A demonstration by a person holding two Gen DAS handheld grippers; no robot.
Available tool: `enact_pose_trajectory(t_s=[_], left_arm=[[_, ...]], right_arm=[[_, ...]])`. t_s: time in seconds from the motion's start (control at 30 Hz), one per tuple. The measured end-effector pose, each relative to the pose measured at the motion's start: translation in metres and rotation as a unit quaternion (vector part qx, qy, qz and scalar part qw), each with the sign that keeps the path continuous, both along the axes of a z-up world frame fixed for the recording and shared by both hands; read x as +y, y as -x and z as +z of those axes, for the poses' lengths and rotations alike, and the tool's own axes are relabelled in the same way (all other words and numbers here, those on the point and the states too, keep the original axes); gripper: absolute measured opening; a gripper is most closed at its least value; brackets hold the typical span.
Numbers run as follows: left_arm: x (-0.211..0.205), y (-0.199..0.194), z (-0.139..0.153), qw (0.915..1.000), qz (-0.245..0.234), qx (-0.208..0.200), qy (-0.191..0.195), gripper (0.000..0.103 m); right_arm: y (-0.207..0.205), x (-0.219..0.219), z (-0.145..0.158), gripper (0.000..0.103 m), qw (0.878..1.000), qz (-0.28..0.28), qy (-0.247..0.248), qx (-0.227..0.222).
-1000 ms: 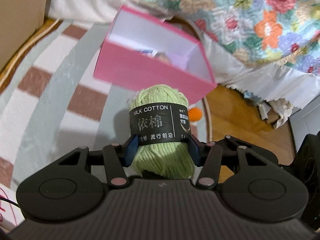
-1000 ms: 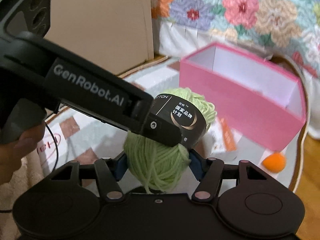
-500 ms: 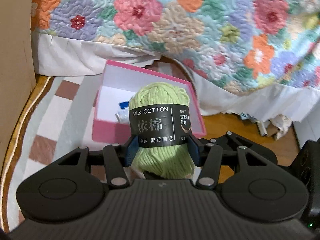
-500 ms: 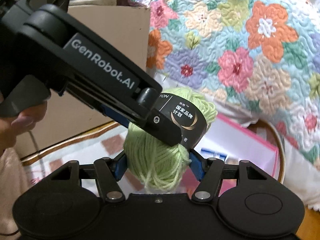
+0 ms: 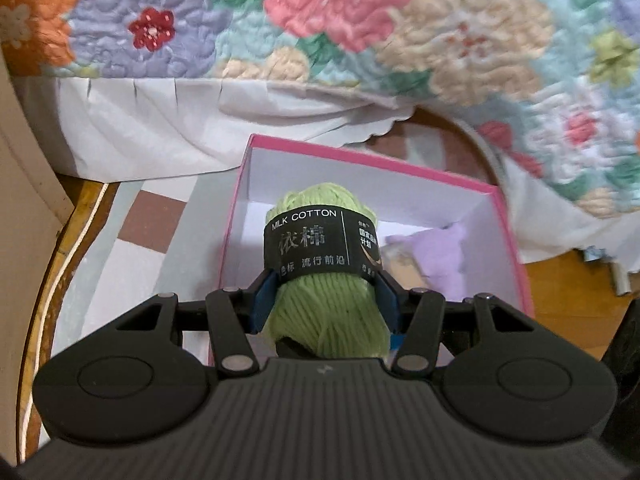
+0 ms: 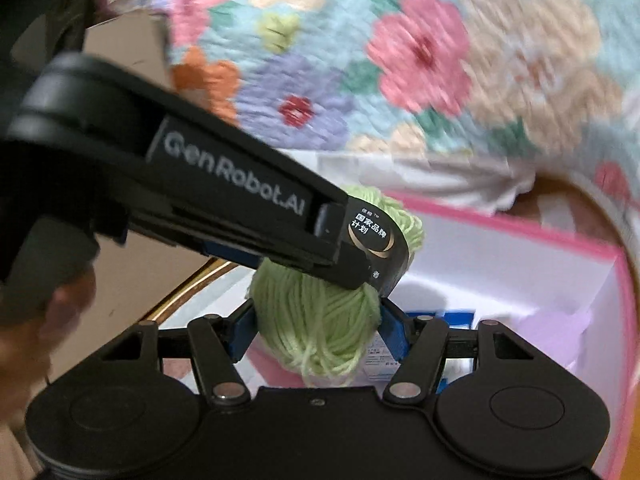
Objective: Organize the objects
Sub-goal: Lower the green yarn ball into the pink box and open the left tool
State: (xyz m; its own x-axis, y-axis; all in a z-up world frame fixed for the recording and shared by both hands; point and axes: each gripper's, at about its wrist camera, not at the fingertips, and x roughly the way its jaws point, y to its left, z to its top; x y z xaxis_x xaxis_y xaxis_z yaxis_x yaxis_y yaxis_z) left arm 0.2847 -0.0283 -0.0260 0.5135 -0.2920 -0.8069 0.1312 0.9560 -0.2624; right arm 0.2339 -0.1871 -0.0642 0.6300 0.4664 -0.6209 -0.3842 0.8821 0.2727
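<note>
A light green yarn skein (image 5: pixel 328 312) with a black "MILK COTTON" band is held by both grippers at once. My left gripper (image 5: pixel 326 300) is shut on it below the band. My right gripper (image 6: pixel 316 328) is shut on its other end (image 6: pixel 320 332). The left gripper's body (image 6: pixel 200 184) crosses the right wrist view above the skein. The skein hangs over the open pink box (image 5: pixel 360 158) with white inner walls (image 6: pixel 520 264). A lilac soft item (image 5: pixel 436 252) and a blue-and-white packet (image 6: pixel 440 316) lie inside the box.
A floral quilt (image 5: pixel 360 40) with a white bed skirt (image 5: pixel 160 128) hangs behind the box. A cardboard box (image 5: pixel 20 200) stands at the left. The box sits on a checked rug (image 5: pixel 140 232); wooden floor (image 5: pixel 568 292) lies at the right.
Both grippers have carried the skein forward and down over the pink box. The box now fills more of both views and its inside shows.
</note>
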Motion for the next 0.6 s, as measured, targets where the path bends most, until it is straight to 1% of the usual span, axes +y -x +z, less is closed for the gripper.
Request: enact_pose_trajectory(t_s=[0.1,0.17,0.27,0.37,0.5,0.57,0.6], left_arm=[[-0.003,-0.01,-0.016,0.9997,0.007,0.02,-0.015,0.051],[-0.006,-0.013,-0.021,0.9995,0.001,0.019,-0.026,0.051],[-0.006,-0.017,-0.027,0.9992,-0.003,0.021,-0.032,0.051],[-0.005,-0.015,-0.028,0.9991,-0.004,0.021,-0.037,0.05],[-0.006,-0.01,-0.02,0.9985,-0.015,0.007,-0.051,0.049],[-0.009,-0.01,-0.02,0.9979,-0.029,0.014,-0.057,0.038],[-0.011,-0.011,-0.021,0.9975,-0.037,0.02,-0.058,0.028]], right_arm=[[-0.017,-0.002,-0.017,0.068,0.999,-0.008,-0.02,0.044],[-0.02,0.0,-0.023,0.068,0.998,-0.007,-0.019,0.055],[-0.024,-0.001,-0.03,0.07,0.997,0.001,-0.022,0.069],[-0.028,-0.005,-0.036,0.071,0.996,0.006,-0.033,0.083],[-0.032,-0.012,-0.043,0.071,0.993,-0.001,-0.057,0.108],[-0.029,-0.016,-0.047,0.071,0.99,-0.01,-0.078,0.12],[-0.028,-0.018,-0.049,0.071,0.988,-0.016,-0.089,0.125]])
